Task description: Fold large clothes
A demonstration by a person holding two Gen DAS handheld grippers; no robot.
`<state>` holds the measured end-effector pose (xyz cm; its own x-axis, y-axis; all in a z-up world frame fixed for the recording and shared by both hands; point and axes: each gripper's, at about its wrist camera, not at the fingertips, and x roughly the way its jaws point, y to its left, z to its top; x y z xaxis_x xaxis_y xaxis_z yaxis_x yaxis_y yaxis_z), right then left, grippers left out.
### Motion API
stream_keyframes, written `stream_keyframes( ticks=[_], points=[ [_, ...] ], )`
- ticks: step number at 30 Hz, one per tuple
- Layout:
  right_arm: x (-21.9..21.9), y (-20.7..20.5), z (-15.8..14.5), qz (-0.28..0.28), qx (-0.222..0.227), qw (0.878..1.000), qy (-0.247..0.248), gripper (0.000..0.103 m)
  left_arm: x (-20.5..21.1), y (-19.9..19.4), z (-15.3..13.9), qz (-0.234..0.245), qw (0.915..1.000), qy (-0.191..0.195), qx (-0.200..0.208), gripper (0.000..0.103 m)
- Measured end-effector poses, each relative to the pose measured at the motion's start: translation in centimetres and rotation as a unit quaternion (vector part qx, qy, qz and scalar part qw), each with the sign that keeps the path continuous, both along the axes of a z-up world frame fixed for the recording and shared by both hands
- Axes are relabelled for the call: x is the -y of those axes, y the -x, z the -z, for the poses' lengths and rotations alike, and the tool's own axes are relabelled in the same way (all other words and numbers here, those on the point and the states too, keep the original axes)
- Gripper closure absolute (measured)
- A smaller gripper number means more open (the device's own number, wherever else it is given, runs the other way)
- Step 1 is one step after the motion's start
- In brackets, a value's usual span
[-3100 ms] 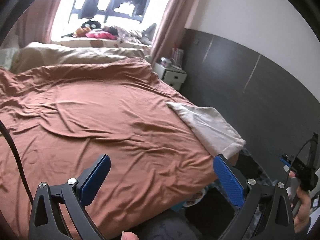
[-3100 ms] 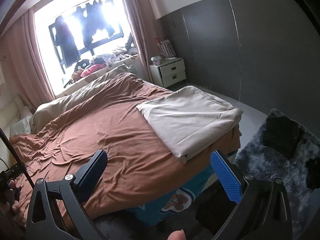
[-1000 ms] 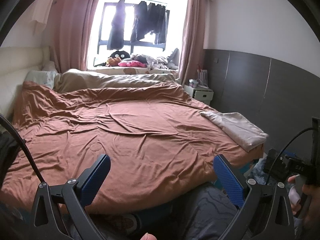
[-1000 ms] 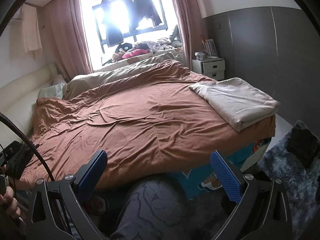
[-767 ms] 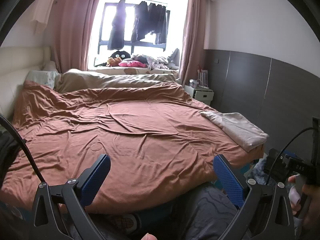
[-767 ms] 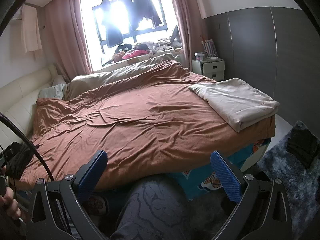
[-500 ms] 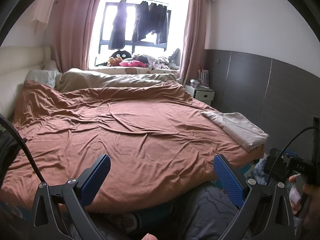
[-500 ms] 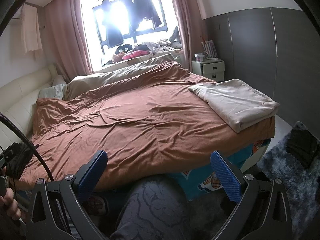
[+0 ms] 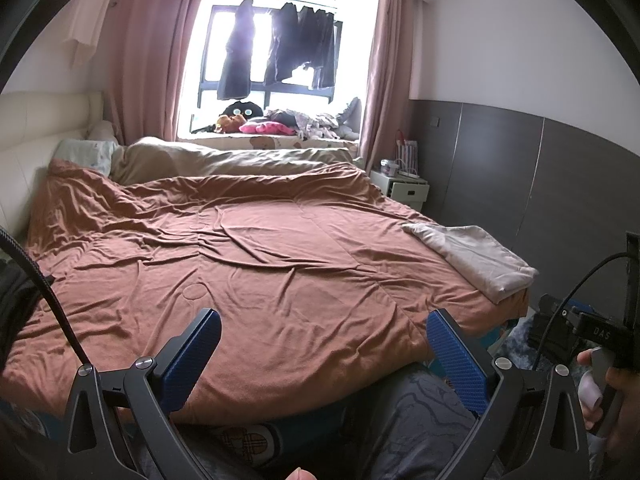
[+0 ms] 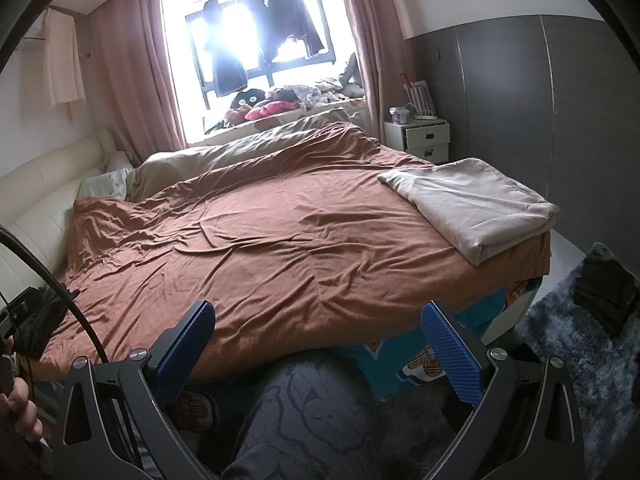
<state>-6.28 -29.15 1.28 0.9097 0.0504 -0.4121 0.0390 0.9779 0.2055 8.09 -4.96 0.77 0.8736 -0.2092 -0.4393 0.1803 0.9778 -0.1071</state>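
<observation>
1. Beige folded cloth, a thick flat rectangle (image 10: 472, 208), lies on the bed's right corner by the foot end, its folded edge at the mattress edge; in the left wrist view (image 9: 476, 256) it sits at the far right.
2. Rust-brown wrinkled bedspread (image 10: 260, 248) covers nearly the whole bed and carries the folded cloth; nothing else lies on it that I can see.
3. Tan duvet (image 9: 224, 160) is bunched along the window side of the bed, with a pale pillow (image 9: 86, 152) beside a cream padded headboard (image 9: 36, 128).
4. Window with a dark frame (image 9: 276, 92); dark garments hang across it, and soft toys and loose clothes sit on the sill. Pink curtains hang on both sides.
5. White bedside drawer unit (image 10: 426, 138) stands against the grey panelled wall, past the folded cloth.
6. Grey shaggy rug (image 10: 568, 360) on the floor to the right, a dark item lying on it.
7. Person's leg in dark patterned trousers (image 10: 304, 412) stands between the grippers and the bed's foot.
8. Left gripper (image 9: 324, 354): blue-padded fingers spread wide, holding nothing, short of the bedspread.
9. Right gripper (image 10: 318, 346): fingers likewise wide apart and empty, well apart from the folded cloth.
</observation>
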Motion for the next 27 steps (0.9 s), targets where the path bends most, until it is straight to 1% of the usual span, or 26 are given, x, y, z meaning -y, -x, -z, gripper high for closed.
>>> stream_keyframes(
  ticks=[24, 27],
  points=[
    [-0.13, 0.18, -0.03, 0.001, 0.001, 1.000, 0.002, 0.000, 0.26, 0.19, 0.02, 0.001, 1.0000, 0.000, 0.001, 0.000],
    [-0.01, 0.11, -0.01, 0.002, 0.000, 1.000, 0.003, 0.000, 0.44, 0.25, 0.05, -0.002, 1.0000, -0.006, 0.003, 0.000]
  ],
)
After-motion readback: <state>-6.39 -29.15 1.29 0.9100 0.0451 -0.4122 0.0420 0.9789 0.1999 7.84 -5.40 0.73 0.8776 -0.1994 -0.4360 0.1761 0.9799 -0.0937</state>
